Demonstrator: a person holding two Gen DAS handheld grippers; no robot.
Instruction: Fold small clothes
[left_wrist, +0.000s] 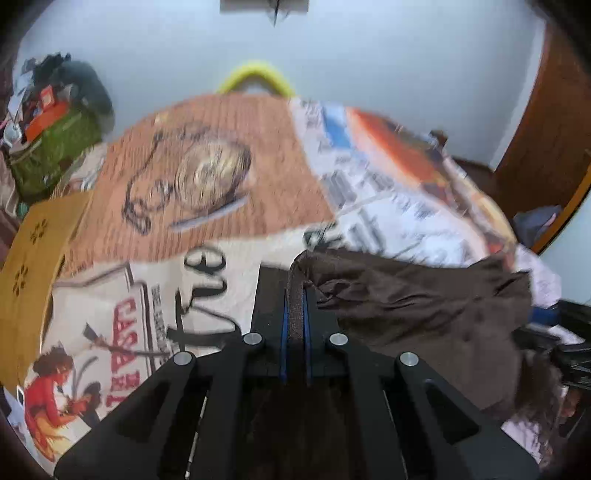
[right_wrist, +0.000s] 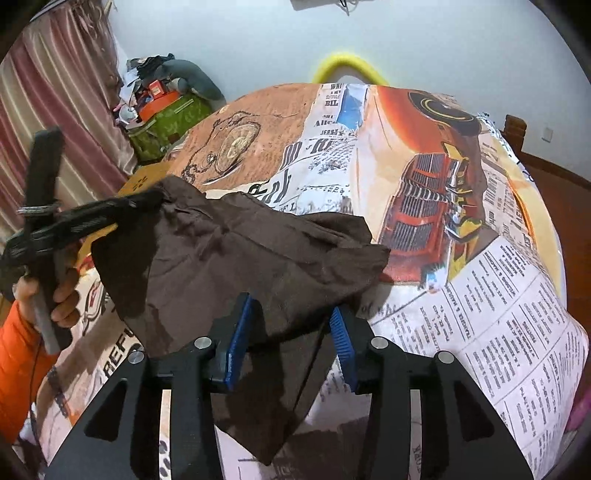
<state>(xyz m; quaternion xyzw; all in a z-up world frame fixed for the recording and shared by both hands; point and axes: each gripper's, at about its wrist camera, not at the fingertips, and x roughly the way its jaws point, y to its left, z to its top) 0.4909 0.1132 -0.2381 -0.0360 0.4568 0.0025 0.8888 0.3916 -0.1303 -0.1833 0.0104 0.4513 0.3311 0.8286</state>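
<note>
A small dark brown garment hangs crumpled over the table's printed cloth. My left gripper is shut on one corner of it, with fabric pinched between the blue pads. In the right wrist view the same garment stretches from the left gripper, held by a hand in an orange sleeve, down to my right gripper. The right jaws stand apart; the cloth lies loosely between the blue pads, which do not press on it. Its lower flap hangs under the right gripper.
The printed cloth with newspaper and truck pictures covers the round table. A green bag piled with clutter stands at the far left by a pink curtain. A mustard box is at the table's left edge, and a yellow hoop behind it.
</note>
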